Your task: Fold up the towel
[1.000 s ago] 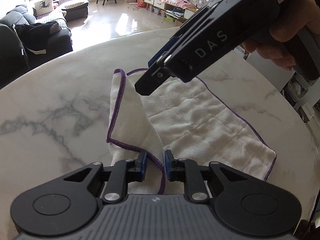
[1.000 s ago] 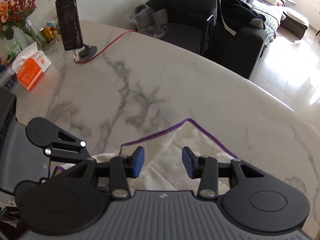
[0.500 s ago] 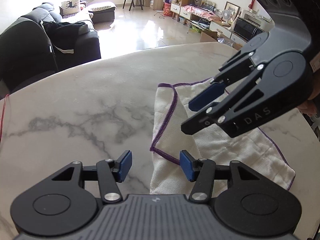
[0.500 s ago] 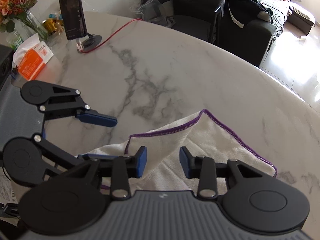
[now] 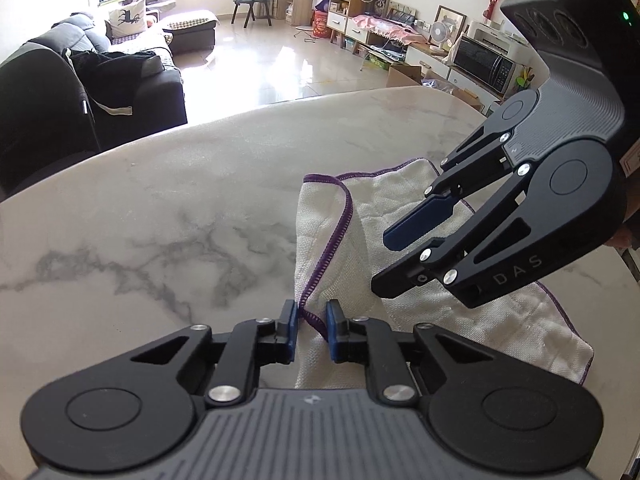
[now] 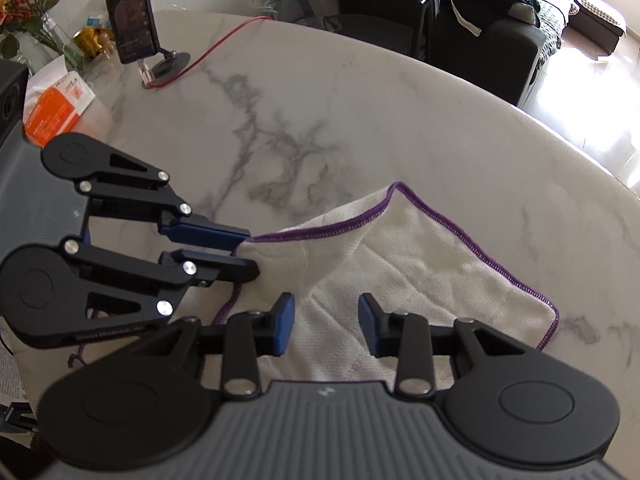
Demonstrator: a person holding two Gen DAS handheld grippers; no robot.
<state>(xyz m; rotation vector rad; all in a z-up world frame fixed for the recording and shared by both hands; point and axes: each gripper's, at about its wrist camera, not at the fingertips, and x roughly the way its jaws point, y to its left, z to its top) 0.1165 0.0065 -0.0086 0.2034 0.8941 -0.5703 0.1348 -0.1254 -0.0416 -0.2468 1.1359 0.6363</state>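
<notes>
Left hand-held gripper [image 5: 311, 330] is closing on the towel's [image 5: 420, 280] purple hem on the desk [image 5: 160, 220]; right hand-held gripper [image 6: 326, 326] hovers apart above it. A shallow pinch could slip when lifted.

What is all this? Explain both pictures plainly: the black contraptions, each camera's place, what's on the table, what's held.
No robot: a person holds a two-fingered gripper in each hand, each carrying a camera that looks along its fingers. One picture comes from the left gripper, the other from the right gripper; each also shows the other tool. On the marble table lies a white towel with purple stitching, a phone on a stand beyond. The left fingers are closing on the towel's edge; the right gripper hangs open above it.
</notes>
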